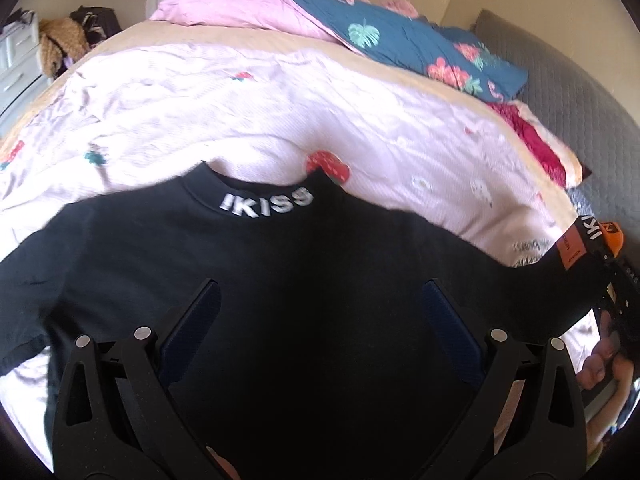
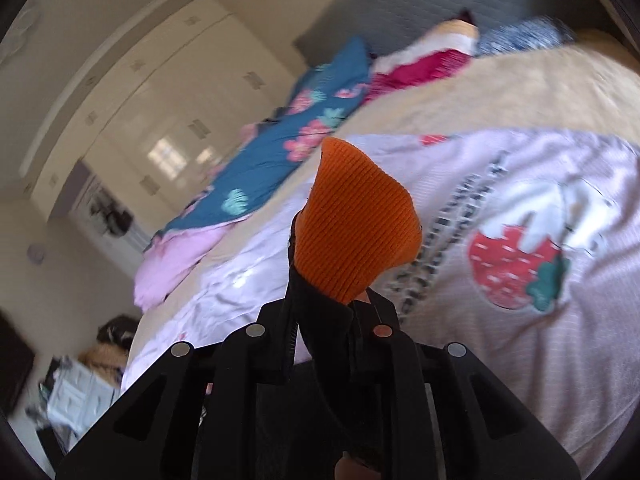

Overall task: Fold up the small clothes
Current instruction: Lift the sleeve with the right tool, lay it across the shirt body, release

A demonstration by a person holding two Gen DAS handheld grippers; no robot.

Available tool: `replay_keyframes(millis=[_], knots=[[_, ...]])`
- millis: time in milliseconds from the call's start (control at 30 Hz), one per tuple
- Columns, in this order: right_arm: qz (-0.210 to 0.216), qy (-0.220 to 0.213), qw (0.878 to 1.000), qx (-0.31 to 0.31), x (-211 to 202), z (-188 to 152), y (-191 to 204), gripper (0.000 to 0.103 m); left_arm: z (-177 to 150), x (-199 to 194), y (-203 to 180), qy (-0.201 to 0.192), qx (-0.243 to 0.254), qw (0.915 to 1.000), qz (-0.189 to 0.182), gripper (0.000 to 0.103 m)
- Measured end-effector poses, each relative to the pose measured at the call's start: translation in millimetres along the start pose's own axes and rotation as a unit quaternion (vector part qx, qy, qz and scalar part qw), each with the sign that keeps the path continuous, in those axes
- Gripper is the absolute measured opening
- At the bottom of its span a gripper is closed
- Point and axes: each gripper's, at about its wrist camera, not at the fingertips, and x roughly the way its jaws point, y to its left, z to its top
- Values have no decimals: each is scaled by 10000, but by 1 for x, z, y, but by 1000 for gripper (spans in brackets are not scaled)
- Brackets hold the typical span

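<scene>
The black top [image 1: 248, 264] is lying unfolded, seemingly, on the bed [image 1: 224, 104]; the right tool [image 2: 352, 292] is pinching its orange cuff [image 2: 356, 220], the left tool [image 1: 316, 312] gaping empty above it.

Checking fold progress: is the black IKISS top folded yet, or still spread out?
Spread out. The black top lies open across the strawberry-print quilt, collar flat, while the right tool pinches its orange cuff.
</scene>
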Motion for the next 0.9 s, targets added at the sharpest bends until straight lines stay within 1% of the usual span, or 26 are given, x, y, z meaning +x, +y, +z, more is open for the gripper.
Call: replay_keyframes(millis=[67, 200, 267, 333, 467, 633, 767, 833, 900], knots=[[309, -6, 9990, -328, -3, -2, 22, 17, 2, -10, 9, -85, -88, 9999, -9, 94], [892, 132, 9934, -715, -8, -17, 56, 17, 3, -25, 30, -158, -353, 9991, -151, 94], [1088, 232, 9896, -915, -10, -27, 68, 17, 1, -31, 43, -176, -547, 9980, -279, 94], [1196, 305, 9859, -1127, -9, -35, 81, 17, 0, -34, 52, -178, -660, 9970, -368, 94], [1487, 608, 9770, -1402, -5, -56, 106, 17, -5, -40, 72, -192, -925, 9939, -564, 94], [1623, 888, 9658, -1818, 4, -80, 129, 17, -11, -44, 86, -199, -1077, 9891, -985, 94], [1609, 1125, 9541, -2260, 11, -111, 148, 17, -17, -38, 99, -66, -1364, 9806, -1410, 94], [1621, 1296, 9485, -2393, 16, -127, 153, 17, -20, -35, 104, -7, -1471, 9775, -1510, 94], [1626, 1482, 9404, -2593, 19, -145, 160, 17, -22, -33, 108, 13, -1517, 9765, -1532, 94]])
